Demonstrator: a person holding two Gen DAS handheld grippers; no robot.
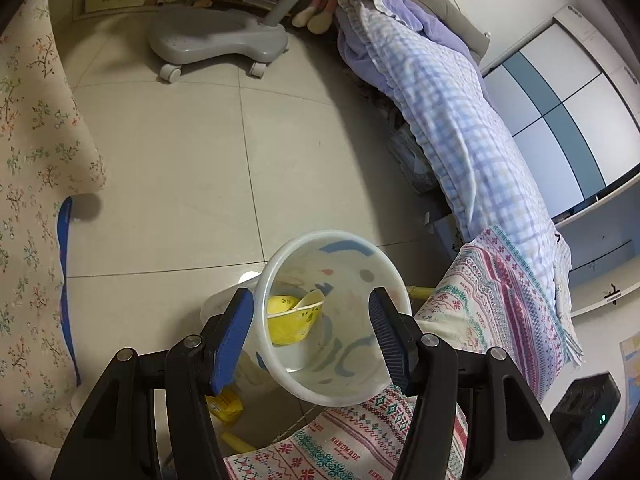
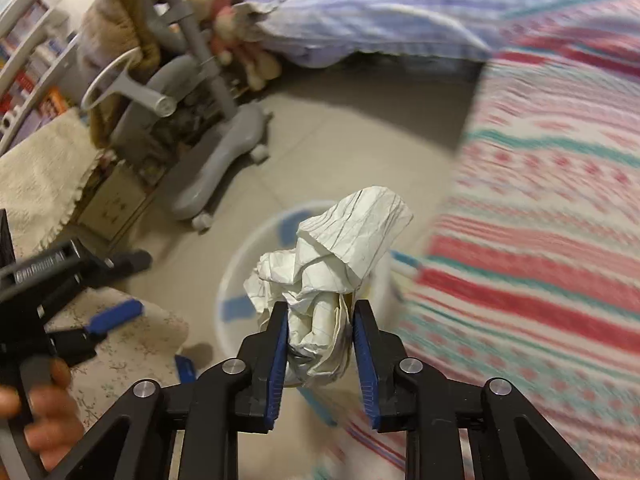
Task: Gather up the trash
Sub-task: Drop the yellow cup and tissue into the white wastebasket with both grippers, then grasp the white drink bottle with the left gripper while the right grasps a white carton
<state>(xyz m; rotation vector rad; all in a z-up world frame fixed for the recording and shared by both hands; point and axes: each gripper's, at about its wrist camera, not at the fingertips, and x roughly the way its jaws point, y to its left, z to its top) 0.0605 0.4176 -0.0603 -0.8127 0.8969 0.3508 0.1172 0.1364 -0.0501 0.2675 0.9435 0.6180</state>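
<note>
Holding a crumpled wad of white paper (image 2: 332, 280) between its blue pads, the right gripper (image 2: 320, 344) hangs over a white plastic bin (image 2: 240, 280); the left pad presses the wad, the right pad sits at its edge, and whether that side still touches cannot be told. Most of the wad stands up above the fingertips, directly over the bin's mouth. Left gripper (image 1: 312, 320): jaws parted wide, nothing gripped; in its own view the left finger (image 1: 230, 336) lies outside the bin's rim and the right finger inside it, with no pad seen pressing the wall. Bin (image 1: 340, 320): translucent white, blue and grey printed shapes on the wall, standing on the floor and appearing tilted toward the left wrist camera. Contents: a yellow cup-like item (image 1: 290, 320) with a pale spoon-shaped piece resting on it, at the bottom. Beside the bin, low left: a yellow wrapper (image 1: 226, 404) on the floor. Floor (image 1: 180, 160): pale grey tiles. Right of the bin: a bed edge with a patterned red, teal and white cover (image 1: 500, 312) and a blue checked quilt (image 1: 460, 128) beyond. Left: a floral cloth (image 1: 36, 200). Far side: a grey wheeled chair base (image 1: 216, 38). A hand (image 2: 36, 412) grasps the left gripper's handle in the right wrist view, which is motion-blurred.
</note>
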